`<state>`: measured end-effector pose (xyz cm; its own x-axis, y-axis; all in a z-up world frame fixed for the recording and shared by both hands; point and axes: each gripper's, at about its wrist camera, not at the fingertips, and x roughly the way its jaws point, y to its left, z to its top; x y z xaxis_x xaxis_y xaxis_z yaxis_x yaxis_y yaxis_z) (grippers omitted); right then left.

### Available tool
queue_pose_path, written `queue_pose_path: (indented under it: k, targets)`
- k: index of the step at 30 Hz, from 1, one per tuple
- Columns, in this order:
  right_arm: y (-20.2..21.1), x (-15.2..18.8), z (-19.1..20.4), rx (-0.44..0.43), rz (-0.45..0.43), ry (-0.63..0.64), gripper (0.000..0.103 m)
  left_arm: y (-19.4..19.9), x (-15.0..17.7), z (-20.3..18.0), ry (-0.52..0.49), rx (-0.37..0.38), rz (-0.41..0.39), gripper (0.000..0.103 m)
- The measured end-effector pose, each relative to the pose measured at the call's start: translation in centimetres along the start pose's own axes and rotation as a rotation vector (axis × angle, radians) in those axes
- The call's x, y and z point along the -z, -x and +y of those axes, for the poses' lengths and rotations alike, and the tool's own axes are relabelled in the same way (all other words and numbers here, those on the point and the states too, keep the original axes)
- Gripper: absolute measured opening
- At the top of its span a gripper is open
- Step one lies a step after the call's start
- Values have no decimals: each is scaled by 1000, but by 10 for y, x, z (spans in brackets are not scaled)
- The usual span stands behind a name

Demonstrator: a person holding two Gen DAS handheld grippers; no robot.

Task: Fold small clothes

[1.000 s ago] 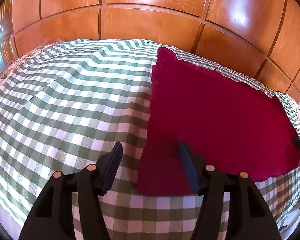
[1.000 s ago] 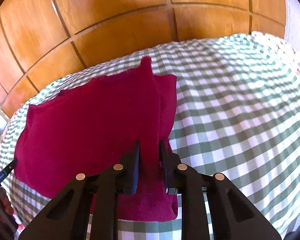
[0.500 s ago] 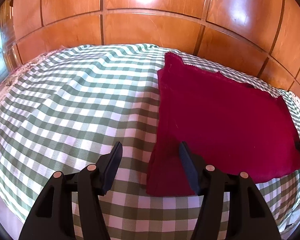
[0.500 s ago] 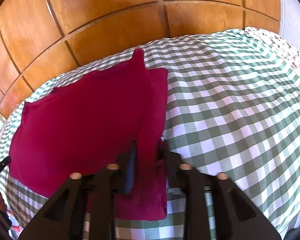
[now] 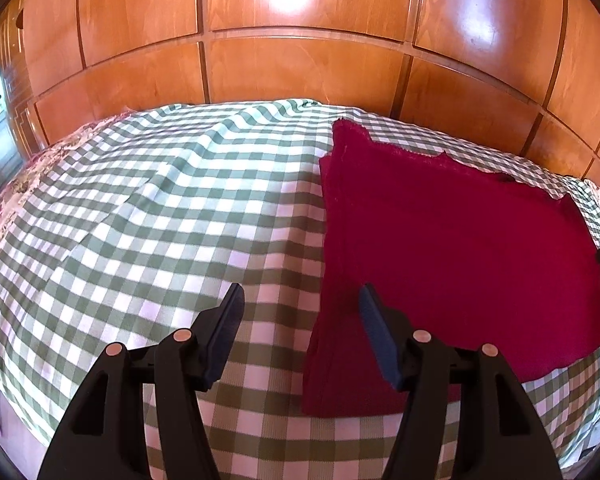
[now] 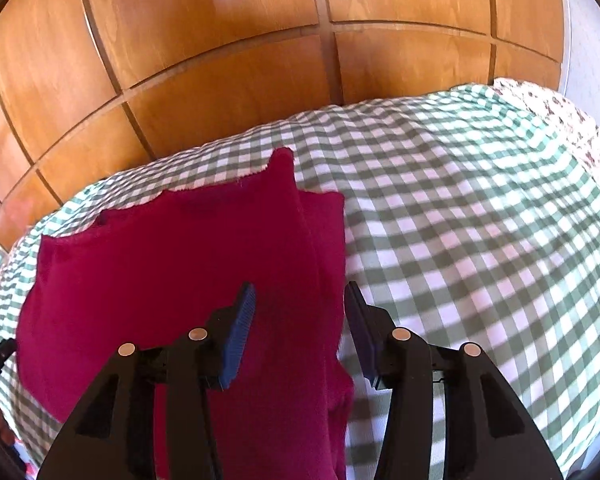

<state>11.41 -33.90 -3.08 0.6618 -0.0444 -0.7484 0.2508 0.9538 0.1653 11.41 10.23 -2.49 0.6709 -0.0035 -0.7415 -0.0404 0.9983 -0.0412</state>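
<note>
A dark red garment [image 5: 452,248] lies flat on the green-and-white checked cloth [image 5: 160,208], with both side edges folded inward. My left gripper [image 5: 300,300] hovers open above the garment's near left corner, nothing between its fingers. In the right wrist view the same red garment [image 6: 172,264] fills the left half, and its folded right strip [image 6: 320,240] runs between the jaws. My right gripper [image 6: 300,300] stands over that strip with its jaws opening; the pads do not press on the fabric.
A wooden panelled wall [image 5: 300,60] rises right behind the covered surface. A flowered cloth [image 6: 560,120] shows under the checked one at the far right edge. Checked cloth spreads to the left of the garment [image 5: 100,260] and to its right [image 6: 480,260].
My right gripper, shut on the garment's folded right edge a second ago, has let it go and its jaws have spread. The left gripper stays open and has hardly shifted.
</note>
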Motion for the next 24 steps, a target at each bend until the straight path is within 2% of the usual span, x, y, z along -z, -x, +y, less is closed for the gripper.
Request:
queue_pose_path:
  k: [8, 18, 19, 20, 21, 22, 23, 24]
  targets:
    - [-17, -26, 10, 14, -10, 36, 46, -13, -22, -7, -24, 26, -4, 60]
    - [-52, -53, 19, 26, 40, 84, 46, -69, -62, -8, 37, 185, 96, 57]
    - [-57, -52, 20, 21, 54, 93, 45, -74, -65, -9, 39, 196, 104, 52]
    - [-61, -52, 21, 24, 65, 102, 37, -77, -65, -10, 42, 208, 110, 38]
    - [-64, -51, 22, 27, 73, 109, 26, -80, -66, -11, 48, 233, 122, 29]
    - [-66, -49, 23, 39, 77, 117, 6, -81, -68, -11, 54, 242, 124, 16]
    - [-65, -48, 24, 51, 72, 125, 6, -78, -69, -12, 52, 241, 102, 8]
    - [-61, -48, 25, 51, 59, 130, 6, -74, -70, -12, 47, 245, 79, 8]
